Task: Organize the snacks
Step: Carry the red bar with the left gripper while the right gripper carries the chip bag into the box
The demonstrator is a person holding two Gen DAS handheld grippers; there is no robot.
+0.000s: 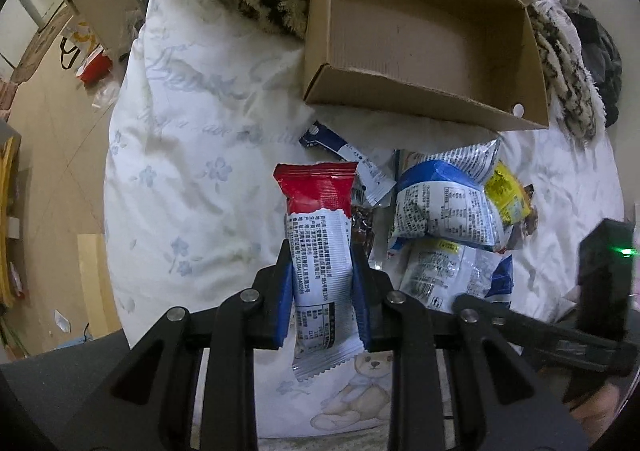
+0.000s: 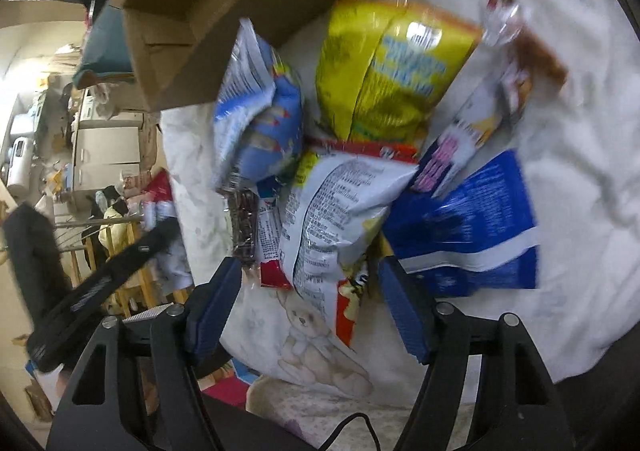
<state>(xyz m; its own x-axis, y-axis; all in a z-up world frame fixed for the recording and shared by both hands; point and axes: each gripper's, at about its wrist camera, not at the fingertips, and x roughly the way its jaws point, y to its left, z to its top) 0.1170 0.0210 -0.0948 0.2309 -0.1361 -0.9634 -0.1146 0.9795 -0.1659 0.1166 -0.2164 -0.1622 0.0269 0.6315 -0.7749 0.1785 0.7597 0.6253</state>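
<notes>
Cardboard box (image 1: 420,31) open and empty at the bed's (image 1: 192,155) far side; red-and-white snack bar (image 1: 320,251) clenched upright in the left tool (image 1: 322,291), clear of the bedding. Best carried level over the near wall and let go low inside. Right tool (image 2: 310,303) not yet gripping, jaws astride the white snack bag (image 2: 332,211) in the pile; should close squarely on that bag alone.

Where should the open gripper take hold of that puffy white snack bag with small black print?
Across the narrow lower end of the puffy white snack bag, coming from above. It lies flat on the bedsheet pointing toward the right gripper, whose fingers already straddle that end without pressing it.
</notes>
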